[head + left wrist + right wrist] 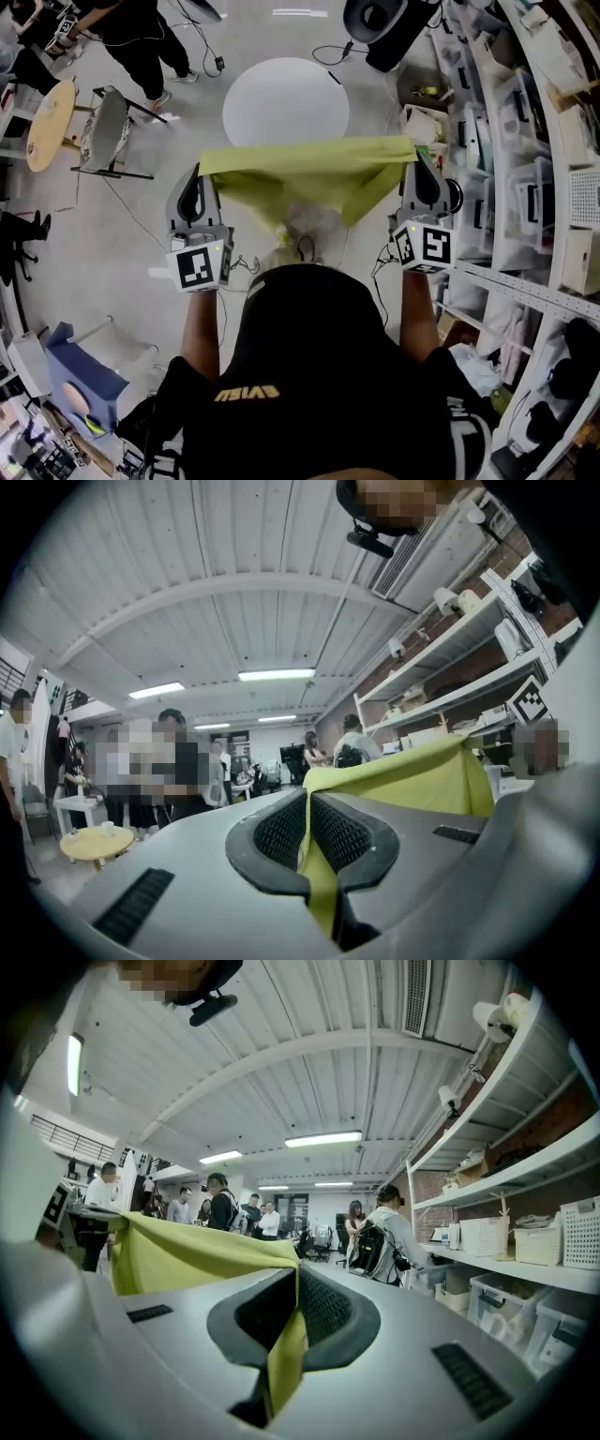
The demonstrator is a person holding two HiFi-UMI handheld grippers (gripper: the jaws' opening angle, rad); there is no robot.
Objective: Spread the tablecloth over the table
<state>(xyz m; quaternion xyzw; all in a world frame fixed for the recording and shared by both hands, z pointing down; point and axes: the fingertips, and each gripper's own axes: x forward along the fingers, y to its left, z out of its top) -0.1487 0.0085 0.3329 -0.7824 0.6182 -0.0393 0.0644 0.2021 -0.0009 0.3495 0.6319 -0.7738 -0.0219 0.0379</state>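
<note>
Between left gripper [200, 180] and right gripper [418, 167], ribbed jaws clenched on it, limp yellow-green tablecloth [309, 161]

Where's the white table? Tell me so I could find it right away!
Find the yellow-green cloth held stretched out in the middle of the head view. Just past its far edge, on the pale floor, stands the table. It is round and plain white, unlike the wooden round table far to the left.

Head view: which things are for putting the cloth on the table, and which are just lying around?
For the job: yellow tablecloth, round white table, left gripper, right gripper.
Lying about: wooden side table, grey chair, blue box, storage shelves.
</note>
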